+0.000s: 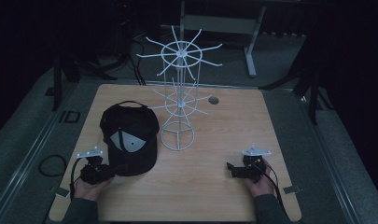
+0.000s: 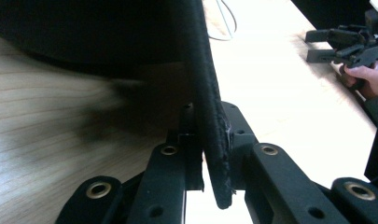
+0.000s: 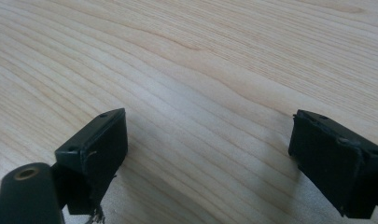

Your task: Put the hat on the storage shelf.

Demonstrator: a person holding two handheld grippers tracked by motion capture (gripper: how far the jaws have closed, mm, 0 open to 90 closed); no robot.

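Black fabric sits pinched in your left gripper [image 2: 210, 154]: its jaws press on the cap's brim [image 2: 203, 93], an edge thin enough to grip. Your right gripper [image 3: 207, 154] waits spread over bare counter [image 3: 200, 70]. Beyond the cap [image 1: 129, 137], the white wire rack [image 1: 179, 100] offers hooks for hanging it.

- The cap [image 1: 129, 137] is black matt cloth; its brim edge [image 2: 210, 116] looks coarse and woven, with a few frayed threads at the tip.
- The desk [image 1: 224, 135] is pale wood with clear grain lines and a smooth, faintly sheened finish.
- The rack [image 1: 179, 100] is thin wire coated white, smooth and slightly glossy.
- The left claw [image 2: 207, 154] is matt black plastic with brass-coloured metal eyelets.
- The right claw [image 3: 210, 154] has matt black pads, scuffed at the edges.
- The grey plate [image 1: 256, 151] on it looks flat and dull.
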